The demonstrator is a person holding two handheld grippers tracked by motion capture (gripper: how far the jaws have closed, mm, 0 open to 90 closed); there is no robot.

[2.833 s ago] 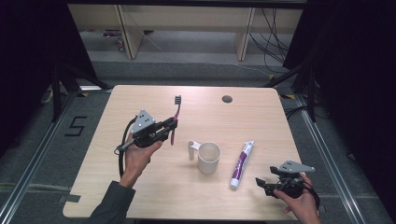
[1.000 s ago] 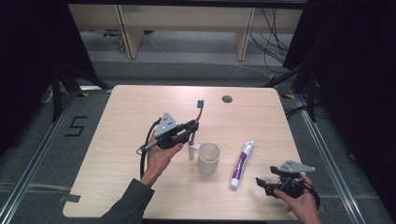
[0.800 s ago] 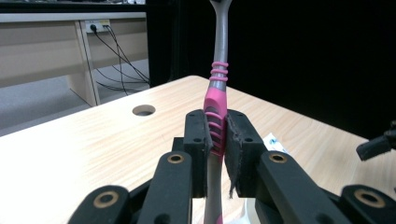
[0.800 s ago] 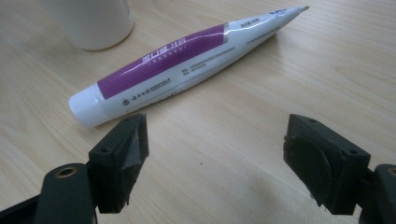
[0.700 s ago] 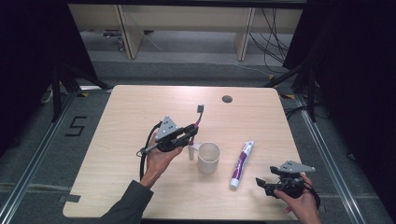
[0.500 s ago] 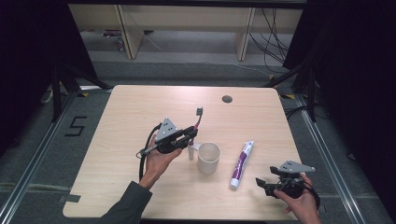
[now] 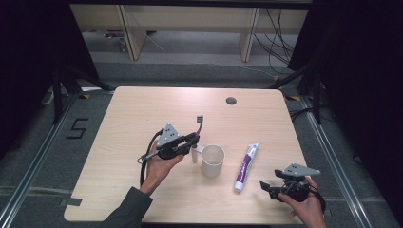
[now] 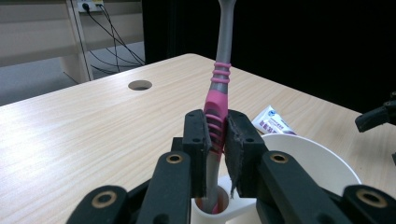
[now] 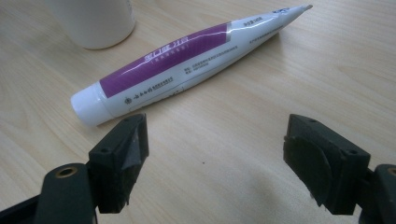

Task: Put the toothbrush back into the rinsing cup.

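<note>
Beside the white mug (image 7: pixel 212 160), on its handle side: your left gripper (image 7: pixel 194 140), jaws clamped on the pink ribbed grip of a pink-and-grey toothbrush (image 7: pixel 197 129). In the left gripper view the toothbrush (image 8: pixel 218 109) stands nearly upright, bristle end up, its lower end apparently sitting in the loop of the mug's handle (image 8: pixel 219 205) rather than inside the mug (image 8: pixel 322 161); judge this item carried to the mug but not yet dropped in. On the mug's other side, just apart from it: one purple-and-white toothpaste tube (image 7: pixel 245 166), lying flat on the wooden table (image 7: pixel 142 109), cap toward you, untouched. Beyond the tube, well clear of the mug: your right gripper (image 7: pixel 272 187), jaws spread wide with nothing between them; in its own view the tube's white cap (image 9: pixel 88 108) lies just ahead of the jaws. Outstanding, as it looks: shift the toothbrush over the mug's rim and release; toothpaste tube yet to be picked up.
</note>
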